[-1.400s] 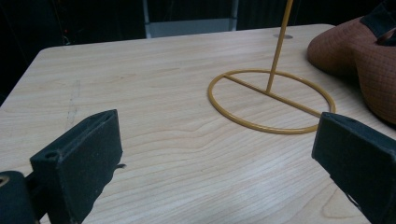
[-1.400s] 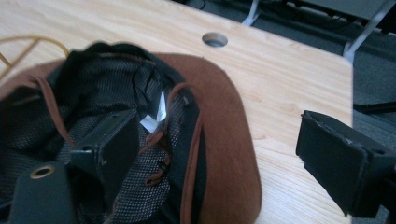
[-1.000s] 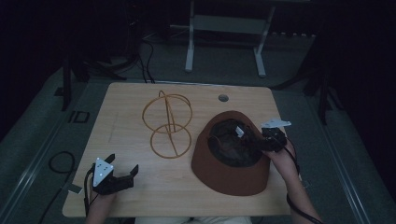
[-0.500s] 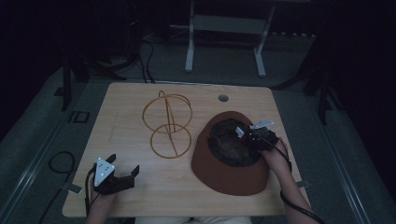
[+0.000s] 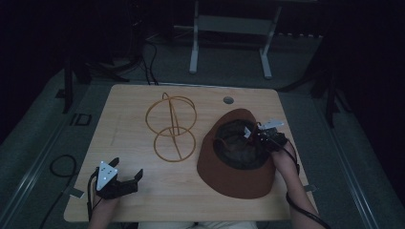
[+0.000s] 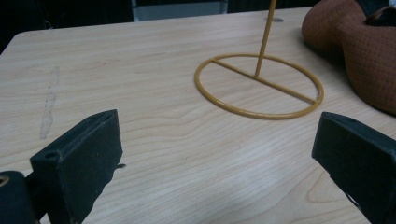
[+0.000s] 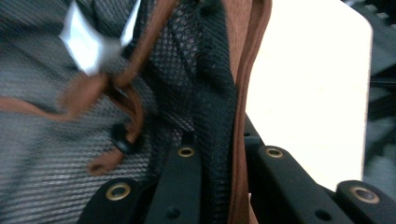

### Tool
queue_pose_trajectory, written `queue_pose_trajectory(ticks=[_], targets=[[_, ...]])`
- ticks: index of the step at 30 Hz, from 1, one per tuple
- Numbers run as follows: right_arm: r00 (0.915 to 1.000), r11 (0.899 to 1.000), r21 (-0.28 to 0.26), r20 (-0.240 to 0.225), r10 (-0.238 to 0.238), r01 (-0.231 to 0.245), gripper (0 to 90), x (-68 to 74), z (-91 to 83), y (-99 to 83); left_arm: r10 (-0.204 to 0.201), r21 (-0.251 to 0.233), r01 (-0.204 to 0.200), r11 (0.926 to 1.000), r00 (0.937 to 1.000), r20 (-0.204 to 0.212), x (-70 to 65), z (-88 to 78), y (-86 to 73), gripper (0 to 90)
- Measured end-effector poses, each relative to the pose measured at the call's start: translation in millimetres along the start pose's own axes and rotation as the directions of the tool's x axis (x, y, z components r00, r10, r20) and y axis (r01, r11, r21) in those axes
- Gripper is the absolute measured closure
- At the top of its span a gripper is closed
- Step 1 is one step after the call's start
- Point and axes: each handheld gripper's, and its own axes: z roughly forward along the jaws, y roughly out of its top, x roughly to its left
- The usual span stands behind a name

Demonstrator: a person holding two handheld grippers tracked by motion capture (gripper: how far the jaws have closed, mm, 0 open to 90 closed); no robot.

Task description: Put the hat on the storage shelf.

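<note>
A brown hat (image 5: 234, 179) lies crown-down on the wooden table (image 5: 129, 102), its dark mesh lining facing up. My right gripper (image 5: 256, 136) sits at the hat's right inner rim. Its jaws have just been closing, and in the right gripper view they (image 7: 226, 151) pinch the black sweatband and brown edge of the hat (image 7: 217, 102). My left gripper (image 5: 127, 168) rests open near the table's front left corner, holding nothing; its jaws (image 6: 217, 135) stand wide apart. A gold wire stand (image 5: 171, 126) rises left of the hat, its ring base (image 6: 259, 86) ahead of the left jaws.
A round cable hole (image 5: 228, 100) sits near the table's far edge. A white-legged frame (image 5: 229, 43) stands on the floor behind the table, and a cable (image 5: 59, 164) loops on the floor at left. The hat's side (image 6: 364, 51) lies right of the ring base.
The right gripper has shifted left from the hat's outer edge onto its inner rim and its jaws have closed on the rim. The left gripper has not moved.
</note>
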Motion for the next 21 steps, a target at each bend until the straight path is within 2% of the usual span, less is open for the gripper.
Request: queue_pose_trajectory(ticks=[2, 7, 11, 16, 21], targets=[[1.0000, 1.000, -0.023, 0.000, 0.003, -0.003, 84.9, -1.7, -7.9, 0.9, 0.003, 0.006, -0.003, 1.0000, 1.0000, -0.003, -1.1, 0.3, 0.1, 2.3], [0.9985, 0.995, -0.091, -0.031, 0.044, -0.047, 84.9, -7.3, -32.9, 1.9, 0.006, 0.006, -0.006, 1.0000, 1.0000, 0.000, -4.0, 0.1, 2.2, 2.3], [0.9974, 0.990, -0.126, -0.041, 0.059, -0.064, 85.0, -13.3, -51.3, 5.1, -0.023, -0.005, 0.023, 0.9997, 0.9992, 0.034, -5.2, -1.4, 6.0, 2.3], [0.9976, 0.986, -0.153, -0.031, 0.062, -0.066, 85.1, -20.5, -69.3, 7.6, 0.010, -0.004, -0.010, 0.9999, 0.9988, 0.047, -13.6, -4.6, 16.6, 2.3], [0.9965, 0.981, -0.178, -0.043, 0.072, -0.078, 85.1, -27.5, -83.7, 8.1, 0.017, -0.007, -0.017, 0.9998, 0.9987, 0.049, -17.4, -10.0, 34.0, 2.3]])
